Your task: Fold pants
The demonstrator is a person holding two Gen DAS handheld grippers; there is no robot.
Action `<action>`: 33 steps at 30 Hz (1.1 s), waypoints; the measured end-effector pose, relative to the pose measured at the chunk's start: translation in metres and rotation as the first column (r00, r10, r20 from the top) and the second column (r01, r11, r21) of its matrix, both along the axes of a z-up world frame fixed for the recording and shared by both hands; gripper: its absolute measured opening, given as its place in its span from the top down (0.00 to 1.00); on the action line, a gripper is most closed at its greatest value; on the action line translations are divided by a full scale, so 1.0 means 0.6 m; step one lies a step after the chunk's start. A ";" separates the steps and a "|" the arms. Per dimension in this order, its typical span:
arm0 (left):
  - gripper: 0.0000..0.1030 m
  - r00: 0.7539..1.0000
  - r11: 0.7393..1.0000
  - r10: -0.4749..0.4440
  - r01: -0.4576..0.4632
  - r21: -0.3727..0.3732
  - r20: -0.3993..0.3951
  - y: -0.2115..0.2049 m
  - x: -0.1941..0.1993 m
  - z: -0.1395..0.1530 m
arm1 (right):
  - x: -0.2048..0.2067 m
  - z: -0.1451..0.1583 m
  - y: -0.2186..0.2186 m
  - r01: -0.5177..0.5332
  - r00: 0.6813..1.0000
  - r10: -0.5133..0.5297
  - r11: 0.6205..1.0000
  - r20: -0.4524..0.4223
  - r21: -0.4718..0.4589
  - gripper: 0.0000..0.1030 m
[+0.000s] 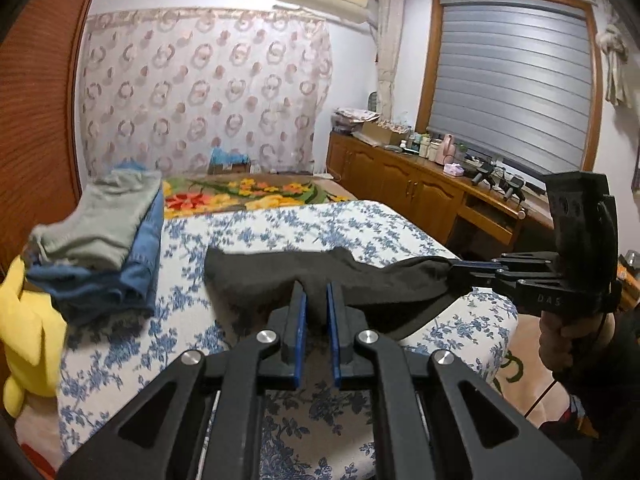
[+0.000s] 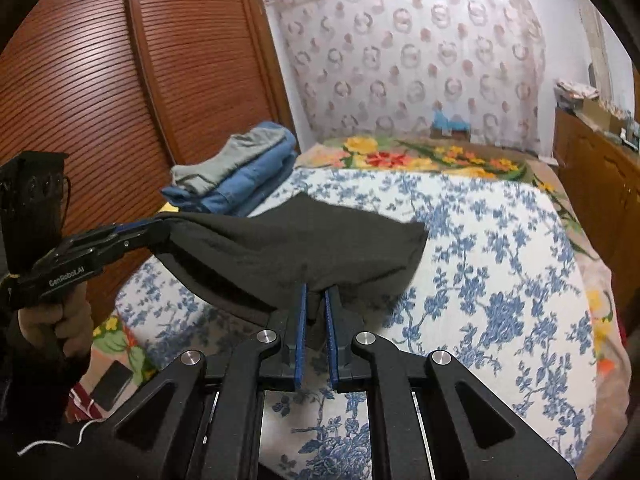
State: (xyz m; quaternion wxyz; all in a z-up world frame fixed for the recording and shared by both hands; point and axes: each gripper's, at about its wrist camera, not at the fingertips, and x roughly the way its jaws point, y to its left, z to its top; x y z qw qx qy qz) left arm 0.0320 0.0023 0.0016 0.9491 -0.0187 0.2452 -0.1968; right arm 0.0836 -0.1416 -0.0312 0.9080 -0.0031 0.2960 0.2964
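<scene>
Two claws hold the dark pants [image 1: 320,276] above the bed [image 1: 360,224]; the left claw [image 1: 316,300] is pinched narrow on a bunch of the cloth, and the right claw [image 2: 316,304] is pinched narrow on another bunch; the pants are stretched between them and lifted off the floral sheet, the far edge hanging loose; in the left view the right claw [image 1: 476,274] is seen at the cloth's right end, gripped by a hand [image 1: 560,336]; a stack of folded clothes [image 1: 104,240] lies on the bed's far left, well apart; a yellow plush [image 1: 28,328] is beside the stack; a wooden cabinet [image 1: 400,184] stands beyond.
</scene>
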 end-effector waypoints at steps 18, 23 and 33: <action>0.93 0.999 1.000 -0.016 0.017 0.018 -0.030 -0.010 0.001 -0.008 | -0.019 0.015 -0.014 -0.006 1.000 0.005 1.000 0.020 0.022 0.95; 0.93 0.997 1.000 0.014 -0.013 0.013 -0.076 -0.004 0.028 -0.036 | 0.006 -0.016 -0.008 0.013 0.999 -0.013 1.000 -0.030 0.020 0.95; 0.93 0.996 0.998 0.061 -0.059 0.030 -0.069 0.001 0.098 -0.039 | 0.082 -0.021 0.014 0.048 0.999 -0.048 0.999 -0.006 -0.021 0.95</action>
